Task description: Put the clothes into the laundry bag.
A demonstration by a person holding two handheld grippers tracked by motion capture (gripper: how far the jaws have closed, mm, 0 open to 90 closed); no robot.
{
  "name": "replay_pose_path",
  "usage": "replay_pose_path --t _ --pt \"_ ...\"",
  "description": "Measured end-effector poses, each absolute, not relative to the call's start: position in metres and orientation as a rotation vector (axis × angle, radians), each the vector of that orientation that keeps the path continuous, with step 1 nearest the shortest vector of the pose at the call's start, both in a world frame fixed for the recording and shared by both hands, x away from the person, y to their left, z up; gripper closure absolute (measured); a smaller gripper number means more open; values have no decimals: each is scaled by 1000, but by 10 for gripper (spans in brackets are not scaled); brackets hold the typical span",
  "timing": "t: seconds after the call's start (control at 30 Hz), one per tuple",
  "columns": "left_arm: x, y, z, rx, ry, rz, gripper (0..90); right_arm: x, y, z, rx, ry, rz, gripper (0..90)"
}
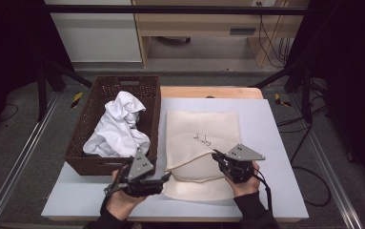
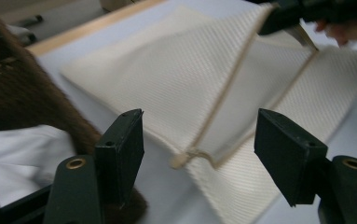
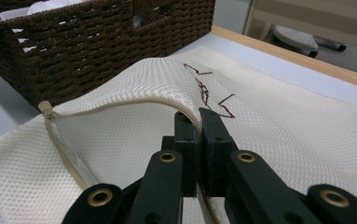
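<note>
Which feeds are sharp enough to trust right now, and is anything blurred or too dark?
High view: even light on the table, black margins at both sides. Left gripper view: mesh bag smeared with motion blur, open jaws crisp. Right gripper view: sharp on the bag's weave and the basket; background soft.

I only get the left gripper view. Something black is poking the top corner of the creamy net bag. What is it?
Observer: That is the right gripper, shut on the zip edge of the cream mesh bag and holding that edge raised off the table.
Operator: Is there a picture on the bag?
Observer: Yes, a dark squiggly mark on its top side.
Operator: What's the brown fuzzy thing beside me?
Observer: A brown woven basket with a heap of crumpled white cloth in it.
</note>
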State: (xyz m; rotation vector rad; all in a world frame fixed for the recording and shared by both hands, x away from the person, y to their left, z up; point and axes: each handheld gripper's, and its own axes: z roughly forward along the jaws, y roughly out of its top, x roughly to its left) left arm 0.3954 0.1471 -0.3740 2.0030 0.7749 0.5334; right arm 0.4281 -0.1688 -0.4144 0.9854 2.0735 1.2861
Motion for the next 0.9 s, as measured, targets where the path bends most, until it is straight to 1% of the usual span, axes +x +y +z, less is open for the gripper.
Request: replay_pose_path --t 0.07,0.1,0.2,0.27,0.3,0.33,0.4,0.43,0.5,0.53,0.63,0.7,0.73,0.77,0.83,0.9 --pt "407 167 -355 1989 806 563 301 428 -169 -414 985 2075 1285 866" --pt "407 167 -355 1989 806 563 299 428 -169 -414 985 2075 1285 866" --pt "425 193 -339 1958 856 596 290 428 -168 -415 982 2078 1279 866" --pt "431 199 -337 1952 871 603 290 428 -168 -415 983 2079 1279 866" --pt "443 208 -334 1952 893 616 290 429 -168 -415 986 2079 1280 866" --pt "443 208 -334 1952 893 616 288 429 -168 -415 986 2079 1280 866" --pt "455 215 -332 1960 903 644 280 429 -168 -416 989 2079 1279 866" --pt "468 220 -332 1969 920 663 274 429 -168 -416 987 2082 1275 866" --pt "480 223 -333 1998 923 703 258 429 -167 -416 989 2085 1271 866" --pt "480 223 -333 1998 923 703 258 429 -167 -416 987 2086 1270 866" --pt "503 230 -336 2021 963 746 251 429 -167 -417 987 2089 1266 866" --pt "525 241 -344 2014 1005 725 234 430 -167 -417 991 2095 1261 866" --pt "525 241 -344 2014 1005 725 248 430 -167 -417 991 2095 1261 866" --pt "539 248 -351 2016 1063 726 252 430 -167 -418 993 2099 1261 865" --pt "551 255 -360 2035 1123 730 253 431 -168 -418 992 2099 1258 865" --pt "562 262 -371 2048 1167 706 249 431 -168 -419 995 2102 1255 865"
